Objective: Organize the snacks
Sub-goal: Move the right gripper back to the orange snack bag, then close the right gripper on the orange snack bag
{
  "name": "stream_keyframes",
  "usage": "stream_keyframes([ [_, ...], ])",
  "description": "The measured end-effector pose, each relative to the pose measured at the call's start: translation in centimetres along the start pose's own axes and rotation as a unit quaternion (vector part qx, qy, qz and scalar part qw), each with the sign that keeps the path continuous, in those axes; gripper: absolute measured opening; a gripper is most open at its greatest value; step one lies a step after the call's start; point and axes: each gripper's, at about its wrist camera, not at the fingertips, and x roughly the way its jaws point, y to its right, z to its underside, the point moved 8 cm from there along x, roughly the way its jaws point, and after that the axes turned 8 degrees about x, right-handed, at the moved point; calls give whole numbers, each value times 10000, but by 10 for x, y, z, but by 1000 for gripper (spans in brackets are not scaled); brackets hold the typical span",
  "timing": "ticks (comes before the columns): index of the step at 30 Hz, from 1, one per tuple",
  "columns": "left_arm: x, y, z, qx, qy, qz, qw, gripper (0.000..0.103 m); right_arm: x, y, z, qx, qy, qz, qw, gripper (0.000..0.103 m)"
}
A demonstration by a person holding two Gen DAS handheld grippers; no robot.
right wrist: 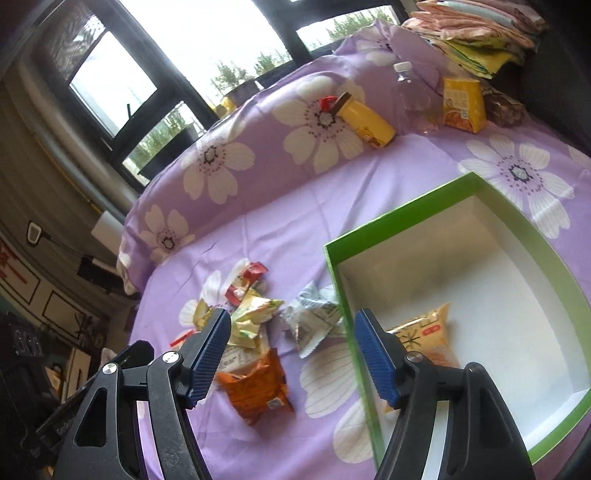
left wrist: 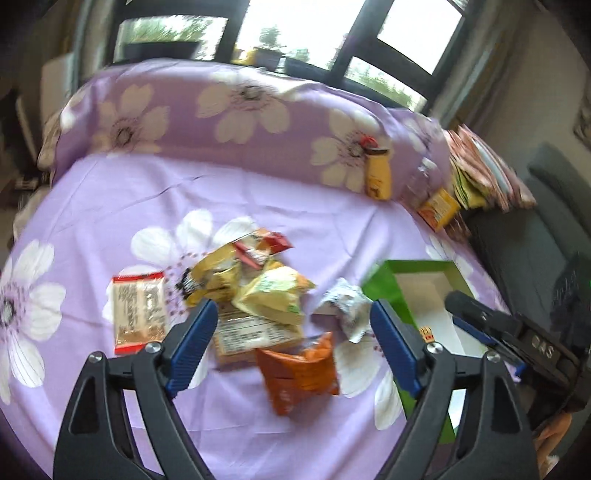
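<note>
A pile of snack packets lies on the purple flowered sheet (left wrist: pixel 110 192): an orange packet (left wrist: pixel 299 369) (right wrist: pixel 255 387), yellow packets (left wrist: pixel 273 295) (right wrist: pixel 251 317), a silver packet (left wrist: pixel 347 306) (right wrist: pixel 314 317), a red-and-white packet (left wrist: pixel 138 310). A green box (left wrist: pixel 388 280) (right wrist: pixel 406 214) with a white inside stands to the right and holds one yellow packet (right wrist: pixel 424 332). My left gripper (left wrist: pixel 293 314) is open and empty above the pile. My right gripper (right wrist: pixel 291 325) is open and empty, over the box's left wall; it also shows in the left wrist view (left wrist: pixel 476 317).
A yellow bottle (left wrist: pixel 377 175) (right wrist: pixel 365 120), a clear bottle (right wrist: pixel 412 96) and a yellow carton (left wrist: pixel 439 208) (right wrist: pixel 463 105) stand near the pillow at the back. Folded cloths (left wrist: pixel 484 170) (right wrist: pixel 476 33) are stacked at the back right. Windows are behind.
</note>
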Motion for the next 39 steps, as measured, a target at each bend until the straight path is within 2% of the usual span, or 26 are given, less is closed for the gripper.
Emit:
stream_keyframes([
  [2,2,-23,8,-339,-133,-1,9993,85,7,-12,8,-129,-114,-81,9998,71],
  [4,3,-35,15,-421,-268,-34,9987,84,16,-22,18,-236,-293,-136,9992,71],
  [8,7,-34,25,-401,-386,313,9980,85,37,-32,41,-281,-772,-207,9964,72],
  [12,23,-36,42,-427,-574,369,9968,84,58,-36,58,-490,-1100,-137,9926,72],
  [15,38,-34,57,-460,-852,494,9941,84,72,-33,68,-319,-1374,-318,9895,72],
  [17,42,-32,61,-525,-880,670,9925,84,81,-28,73,-154,-1541,-331,9874,72],
  [20,48,-31,65,-686,-948,936,9887,84,91,-20,75,-171,-1578,-148,9872,72],
  [23,56,-28,70,-929,-1093,1277,9814,83,98,-13,80,-172,-1705,0,9852,72],
  [29,61,-24,76,-938,-1194,1348,9792,83,104,-4,80,45,-1804,-137,9835,72],
  [35,67,-12,80,-621,-1280,1379,9802,83,107,-5,81,172,-1895,-396,9809,72],
  [39,74,-8,86,-569,-1389,1374,9791,71,112,-6,87,236,-2066,-523,9768,72],
])
